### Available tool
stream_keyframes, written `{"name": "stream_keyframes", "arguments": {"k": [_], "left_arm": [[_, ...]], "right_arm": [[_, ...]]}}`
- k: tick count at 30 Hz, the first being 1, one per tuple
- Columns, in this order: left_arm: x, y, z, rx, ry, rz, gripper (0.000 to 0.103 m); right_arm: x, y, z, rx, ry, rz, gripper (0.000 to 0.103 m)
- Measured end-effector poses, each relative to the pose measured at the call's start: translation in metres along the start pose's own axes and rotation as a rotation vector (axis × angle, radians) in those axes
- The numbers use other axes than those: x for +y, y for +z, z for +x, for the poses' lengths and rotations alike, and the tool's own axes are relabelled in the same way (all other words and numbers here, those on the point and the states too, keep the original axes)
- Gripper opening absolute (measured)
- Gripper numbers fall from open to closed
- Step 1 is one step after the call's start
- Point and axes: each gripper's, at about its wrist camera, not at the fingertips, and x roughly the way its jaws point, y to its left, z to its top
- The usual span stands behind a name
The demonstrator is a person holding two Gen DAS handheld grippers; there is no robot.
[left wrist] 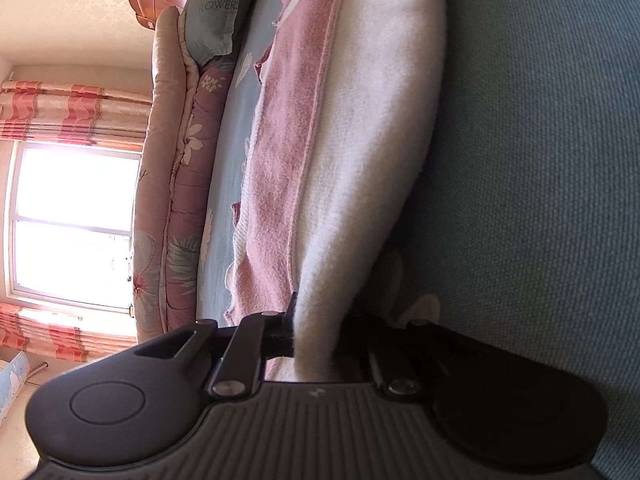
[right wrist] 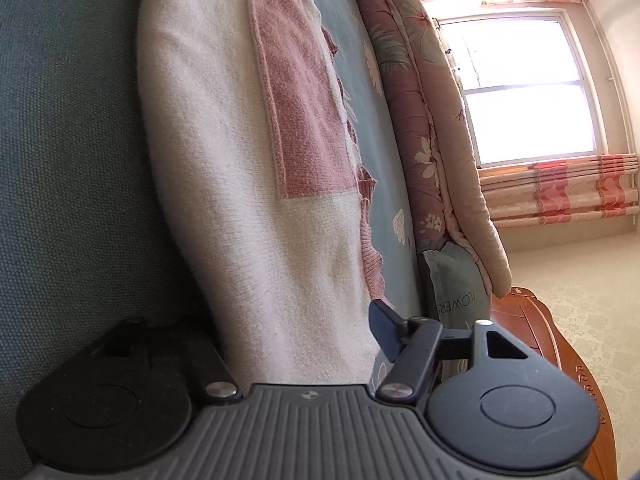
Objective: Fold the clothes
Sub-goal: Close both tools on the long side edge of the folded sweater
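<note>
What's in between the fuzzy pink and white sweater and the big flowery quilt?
A strip of blue bedsheet with white flower prints lies between the sweater and the quilt. Both wrist views show it.

left gripper (left wrist: 320,332) clamped on cream-and-pink sweater (left wrist: 360,152) over blue bedsheet (left wrist: 540,160)

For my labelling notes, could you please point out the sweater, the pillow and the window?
sweater (left wrist: 360,152): left wrist view, cream body.
pillow (left wrist: 216,12): left wrist view, printed face.
window (right wrist: 528,92): right wrist view, bright pane.
</note>
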Motion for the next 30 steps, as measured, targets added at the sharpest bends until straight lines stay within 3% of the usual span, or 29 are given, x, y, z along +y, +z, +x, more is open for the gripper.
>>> {"name": "stream_keyframes", "arguments": {"k": [1, 3, 6, 8, 19, 30], "left_arm": [[0.0, 0.0, 0.0, 0.0, -0.001, 0.0, 0.004], [0.0, -0.001, 0.0, -0.002, -0.003, -0.001, 0.004], [0.001, -0.002, 0.0, -0.005, -0.007, -0.002, 0.004], [0.001, -0.002, 0.0, -0.007, -0.008, -0.007, 0.004], [0.011, -0.005, 0.001, -0.035, -0.007, -0.048, 0.006], [0.033, -0.008, -0.02, -0.084, -0.003, -0.006, 0.006]], "right_arm": [[0.012, -0.002, 0.0, -0.004, -0.014, -0.044, 0.016], [0.021, -0.003, -0.002, -0.013, -0.056, -0.059, 0.016], [0.009, -0.004, -0.001, -0.019, 0.0, -0.052, 0.016], [0.01, -0.004, -0.001, -0.025, 0.003, -0.101, 0.016], [0.007, -0.003, -0.006, -0.021, 0.022, -0.109, 0.015], [-0.021, -0.004, -0.023, -0.045, 0.054, -0.033, 0.014]]}}
